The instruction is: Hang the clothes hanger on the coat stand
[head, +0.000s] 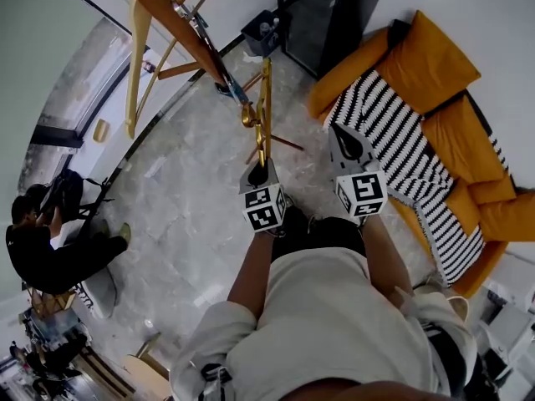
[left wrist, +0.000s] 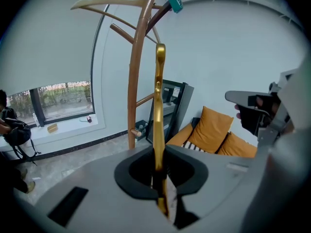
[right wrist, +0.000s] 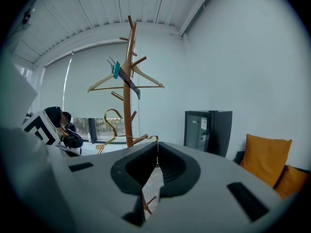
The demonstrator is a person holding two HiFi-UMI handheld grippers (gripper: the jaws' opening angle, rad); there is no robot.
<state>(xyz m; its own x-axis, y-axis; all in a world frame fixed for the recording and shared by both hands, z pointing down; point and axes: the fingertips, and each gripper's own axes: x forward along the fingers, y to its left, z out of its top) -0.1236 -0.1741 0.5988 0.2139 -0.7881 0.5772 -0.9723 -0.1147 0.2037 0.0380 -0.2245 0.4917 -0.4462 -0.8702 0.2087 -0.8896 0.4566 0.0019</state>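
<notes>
Closest in, the left hand-held gripper [left wrist: 160, 181] has its jaws clamped on the lower part of a gold hanger [left wrist: 159, 96], which stands up out of the grip with its upper end free, just short of the coat stand [right wrist: 128, 96]. The hanger looks like thin polished metal, so I judge it light and stiff but slick. A hold low on the frame, as it is now, seems right because it leaves the hook clear to go over a peg. The narrow bar could twist in the jaws if the grip eases. The right hand-held gripper [right wrist: 155, 154] hangs beside it with its jaws drawn together and nothing between them.

An orange sofa [head: 435, 65] with a striped blanket [head: 393, 132] runs along the right-hand wall. The coat stand rises from the floor [head: 192, 215] near the window wall. It already carries a pale wooden hanger [left wrist: 107, 2] with a teal clip [left wrist: 174, 1] beside it, and several of its lower pegs are bare.

A tall black cabinet [right wrist: 209, 130] stands shut against the far wall, its contents hidden. A small black bin [head: 263, 32] sits on the floor beside it. Something lies inside, too small to name.
</notes>
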